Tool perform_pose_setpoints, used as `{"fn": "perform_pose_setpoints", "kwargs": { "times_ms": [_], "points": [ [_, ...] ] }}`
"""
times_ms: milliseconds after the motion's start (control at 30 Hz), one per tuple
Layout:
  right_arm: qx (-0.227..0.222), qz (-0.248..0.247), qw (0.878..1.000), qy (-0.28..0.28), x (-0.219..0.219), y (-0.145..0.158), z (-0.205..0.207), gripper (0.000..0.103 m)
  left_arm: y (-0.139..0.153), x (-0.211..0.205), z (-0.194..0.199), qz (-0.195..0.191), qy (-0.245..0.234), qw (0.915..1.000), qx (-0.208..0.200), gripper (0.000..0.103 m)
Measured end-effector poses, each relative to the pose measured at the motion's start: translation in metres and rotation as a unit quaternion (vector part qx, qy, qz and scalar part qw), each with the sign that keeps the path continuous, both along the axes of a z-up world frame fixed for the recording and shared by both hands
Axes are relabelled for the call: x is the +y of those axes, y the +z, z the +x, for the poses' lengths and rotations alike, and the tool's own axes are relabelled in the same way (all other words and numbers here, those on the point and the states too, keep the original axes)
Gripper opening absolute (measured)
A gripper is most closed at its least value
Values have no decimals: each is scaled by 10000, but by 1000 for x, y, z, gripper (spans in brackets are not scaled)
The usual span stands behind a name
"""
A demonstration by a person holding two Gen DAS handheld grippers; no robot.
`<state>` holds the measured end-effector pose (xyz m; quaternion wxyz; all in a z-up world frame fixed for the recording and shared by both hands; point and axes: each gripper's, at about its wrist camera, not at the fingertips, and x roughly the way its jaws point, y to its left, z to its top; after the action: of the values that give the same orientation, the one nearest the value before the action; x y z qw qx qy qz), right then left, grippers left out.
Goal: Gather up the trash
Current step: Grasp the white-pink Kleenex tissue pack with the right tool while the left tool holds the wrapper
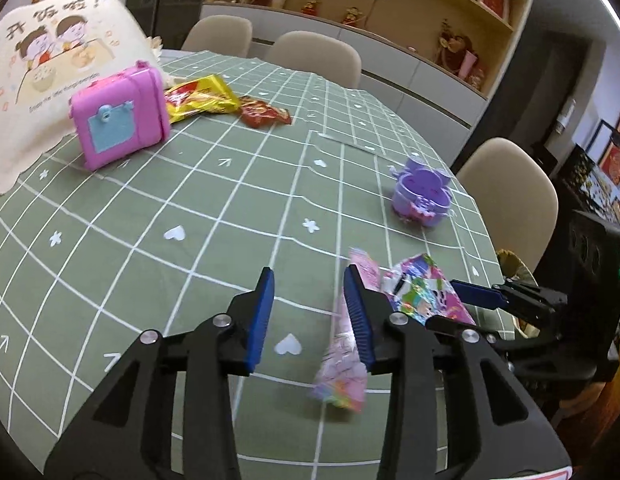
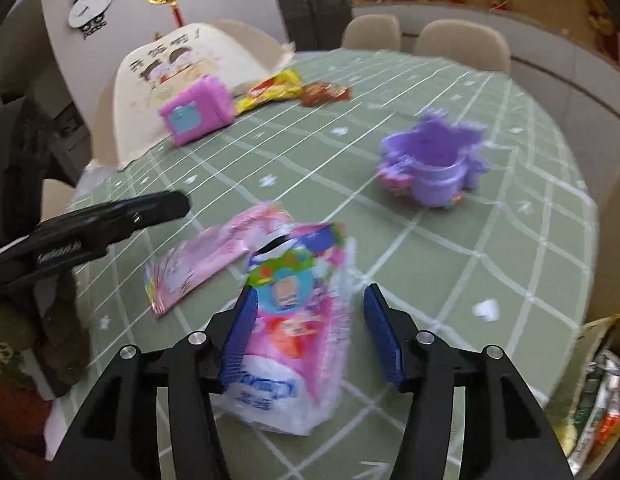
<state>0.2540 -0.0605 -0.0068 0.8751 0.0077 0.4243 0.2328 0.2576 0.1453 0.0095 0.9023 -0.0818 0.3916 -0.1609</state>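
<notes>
Left wrist view first: the left gripper (image 1: pixel 310 316) hangs over the green checked cloth of the desk (image 1: pixel 190 200) with its blue pads apart. A long pink wrapper (image 1: pixel 343 364) lies just beside the inner face of its right-hand pad; whether it touches that pad I cannot tell, but nothing is clamped, so the gripper is released. Right beside it lies a bigger colourful plastic packet (image 1: pixel 425 292), with a blue fingertip of the right gripper (image 1: pixel 475 294) reaching in from the right edge.

From the right wrist view, the right gripper (image 2: pixel 310 332) stands wide apart over that same packet (image 2: pixel 294 328), which lies flat on the desk between the two pads. The left pad sits against the packet's edge, the right pad is clear of it; it is let go, not gripped. The pink wrapper (image 2: pixel 206 264) lies to its left, overlapping its corner.

Farther off on the desk are a purple toy cup (image 1: pixel 423 194), a pink toy box (image 1: pixel 120 118), a yellow snack bag (image 1: pixel 202 98) and a small red wrapper (image 1: pixel 264 114) beside it. A cream food cover (image 1: pixel 42 60) with a cartoon print stands behind the pink box.
</notes>
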Motion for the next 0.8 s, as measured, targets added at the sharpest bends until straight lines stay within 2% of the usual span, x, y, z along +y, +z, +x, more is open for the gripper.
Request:
{"fn": "perform_pose_setpoints", "kwargs": {
  "times_ms": [100,233,367,433,500,533,600,667,800],
  "points": [
    [-68,-195,9998,14,10,-1,0,62,-1,5,0,-16,80,10000,38,36],
    [-336,-962,9947,99,31,-2,-7,64,0,13,-1,-70,210,9998,7,36],
    [-248,-806,9964,66,25,-1,-4,64,0,20,-2,-125,322,9994,47,39],
    [-491,-1059,9932,33,23,1,-7,47,-2,19,-4,-145,262,9995,96,43],
    [-577,-1111,9921,123,20,4,-10,25,-2,12,-8,-140,55,9998,135,45],
    [-542,-1026,9932,134,17,6,-10,21,-2,8,-9,-140,-61,9998,148,48],
    [-460,-791,9958,54,4,10,-10,18,-2,-6,-11,-83,-364,9992,164,49],
    [-468,-671,9966,-90,-7,15,-10,16,-1,-27,-15,238,-626,9977,97,49],
    [-532,-511,9969,-269,-27,23,-15,16,-6,-53,-15,808,-748,9939,73,46]
  ]
}}
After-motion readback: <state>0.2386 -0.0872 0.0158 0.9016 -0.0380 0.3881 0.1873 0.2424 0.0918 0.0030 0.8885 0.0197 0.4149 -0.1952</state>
